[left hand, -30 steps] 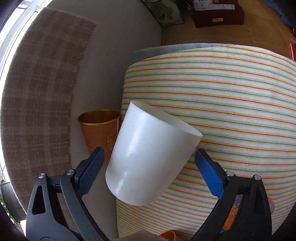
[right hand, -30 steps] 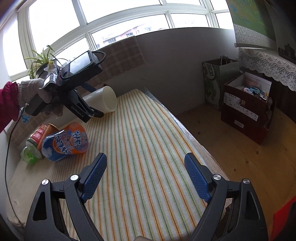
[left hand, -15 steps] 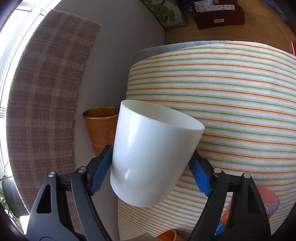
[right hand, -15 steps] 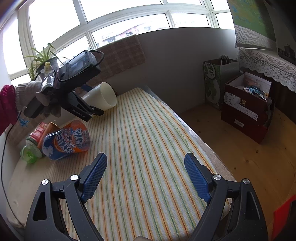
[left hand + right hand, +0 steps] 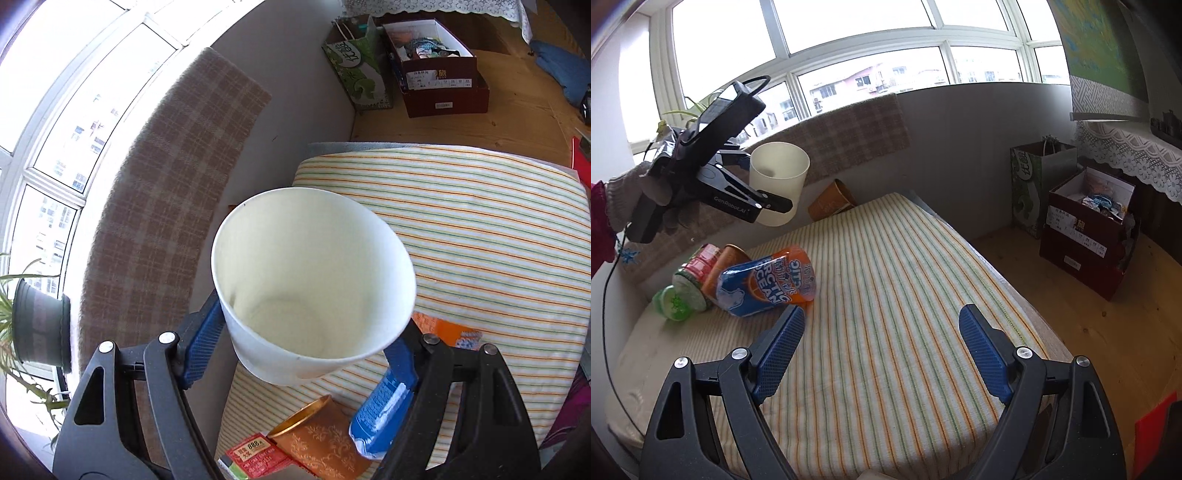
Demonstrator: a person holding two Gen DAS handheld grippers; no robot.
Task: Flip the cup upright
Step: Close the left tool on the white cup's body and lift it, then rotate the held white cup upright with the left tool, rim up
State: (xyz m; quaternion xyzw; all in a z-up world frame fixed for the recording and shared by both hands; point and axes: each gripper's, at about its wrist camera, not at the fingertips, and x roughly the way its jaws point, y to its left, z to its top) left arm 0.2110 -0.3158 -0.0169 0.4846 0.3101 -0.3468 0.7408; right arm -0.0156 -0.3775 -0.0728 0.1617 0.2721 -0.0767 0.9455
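Cup (image 5: 314,295) | mouth up, axis near-vertical | left claw (image 5: 303,350) clamped

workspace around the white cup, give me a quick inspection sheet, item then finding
Surface: striped cloth-covered table, green and orange lines, beside a grey wall.
Job's things: plain white plastic cup, lifted off the table, mouth up, looks empty.
Clutter: orange and blue Arctic Ocean cup lying on its side; orange gold-rimmed paper cup tipped by the wall; green-lidded red jar lying down.
Grippers: left tool shut on the white cup; right tool open, holding nothing, above the cloth.
Cables: thin black cable hanging at the left edge.
Surroundings: curved window, potted plant, green paper bag, dark red boxes on wood floor.
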